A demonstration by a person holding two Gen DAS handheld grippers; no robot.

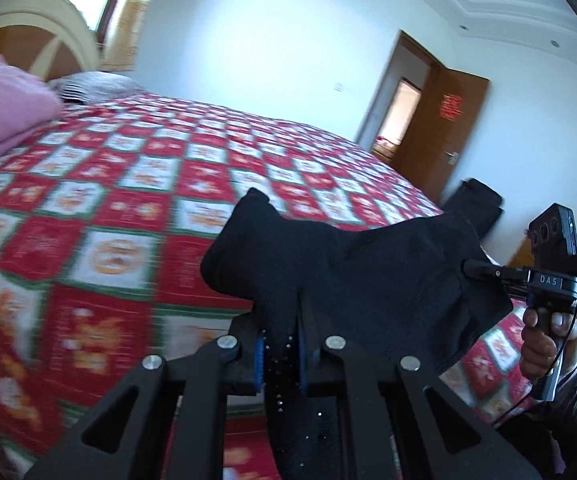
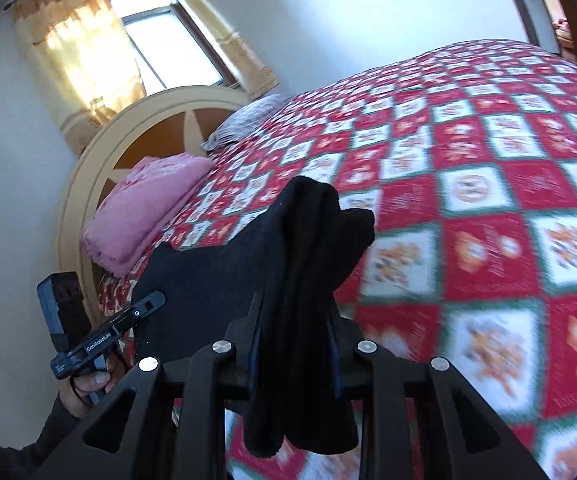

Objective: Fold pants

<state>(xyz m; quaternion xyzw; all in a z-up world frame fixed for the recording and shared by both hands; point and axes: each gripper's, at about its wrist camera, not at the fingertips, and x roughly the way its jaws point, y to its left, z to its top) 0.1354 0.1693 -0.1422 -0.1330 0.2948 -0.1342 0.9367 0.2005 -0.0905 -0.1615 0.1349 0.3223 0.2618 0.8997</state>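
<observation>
The black pants are gripped by both the left hand-held gripper and right hand-held gripper, carried above the bed; next, spreading flat ahead is judged necessary.

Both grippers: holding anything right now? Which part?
Yes. The left gripper and right gripper are each shut on a bunched fold along one edge of the black pants, lifted above the checkered bedspread. Which part of the garment cannot be told.
</observation>
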